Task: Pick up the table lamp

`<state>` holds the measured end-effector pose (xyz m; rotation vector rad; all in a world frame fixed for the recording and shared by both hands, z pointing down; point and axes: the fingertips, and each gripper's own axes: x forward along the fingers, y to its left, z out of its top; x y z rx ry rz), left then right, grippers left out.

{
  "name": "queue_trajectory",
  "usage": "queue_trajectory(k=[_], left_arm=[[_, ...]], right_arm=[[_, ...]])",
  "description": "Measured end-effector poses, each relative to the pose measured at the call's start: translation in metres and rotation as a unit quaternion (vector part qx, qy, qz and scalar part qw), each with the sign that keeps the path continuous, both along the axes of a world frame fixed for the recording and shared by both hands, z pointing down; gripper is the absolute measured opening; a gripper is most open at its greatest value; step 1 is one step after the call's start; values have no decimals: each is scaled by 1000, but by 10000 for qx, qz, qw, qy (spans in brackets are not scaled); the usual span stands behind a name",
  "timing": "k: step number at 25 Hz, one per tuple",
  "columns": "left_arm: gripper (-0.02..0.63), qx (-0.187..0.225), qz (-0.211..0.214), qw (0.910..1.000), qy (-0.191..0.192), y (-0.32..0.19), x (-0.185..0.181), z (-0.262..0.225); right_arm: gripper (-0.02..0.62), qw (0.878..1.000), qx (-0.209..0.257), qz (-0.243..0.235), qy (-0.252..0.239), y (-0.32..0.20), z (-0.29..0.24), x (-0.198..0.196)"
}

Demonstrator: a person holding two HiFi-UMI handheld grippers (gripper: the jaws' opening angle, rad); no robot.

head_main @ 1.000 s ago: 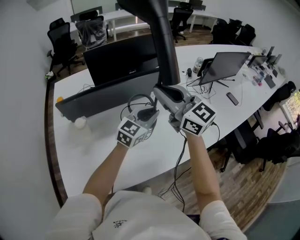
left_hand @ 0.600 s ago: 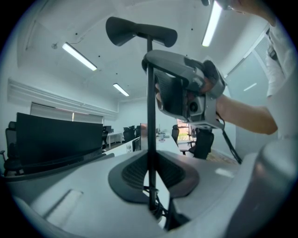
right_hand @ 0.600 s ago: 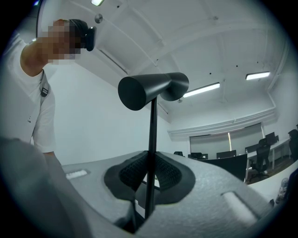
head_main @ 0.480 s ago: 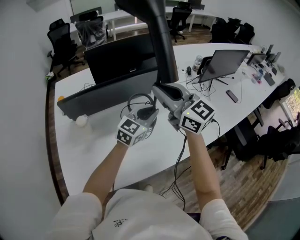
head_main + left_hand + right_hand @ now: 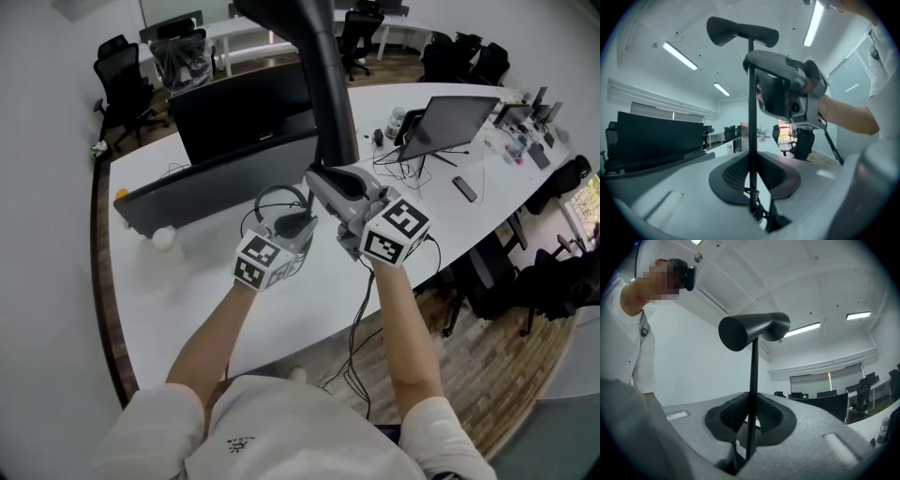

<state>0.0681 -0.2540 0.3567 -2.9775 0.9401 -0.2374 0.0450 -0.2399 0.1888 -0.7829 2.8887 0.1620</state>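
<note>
White table (image 5: pixel 187 300), one lamp (image 5: pixel 330 89), two claws (image 5: pixel 296 225) (image 5: pixel 330 185)

A: What colour is the table lamp (image 5: pixel 753 331)?
B: Matte black, stem and shade alike.
A: And the 2 grippers?
B: The left gripper (image 5: pixel 751 183) and right gripper (image 5: pixel 749 420) are pale grey with dark ribbed pads (image 5: pixel 733 176). Their cubes (image 5: pixel 265 264) carry black-and-white square markers.
A: Around them?
B: White table (image 5: pixel 187 291), black monitor (image 5: pixel 234 117), brown wood-plank floor (image 5: pixel 487 375).
</note>
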Motion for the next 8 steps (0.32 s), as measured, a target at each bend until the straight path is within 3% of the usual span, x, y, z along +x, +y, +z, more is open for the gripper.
queue_trajectory(k=[8], left_arm=[[49, -4, 21, 10000, -7, -6, 2, 3]], right_arm=[[38, 10000, 9, -15, 47, -5, 2, 0]])
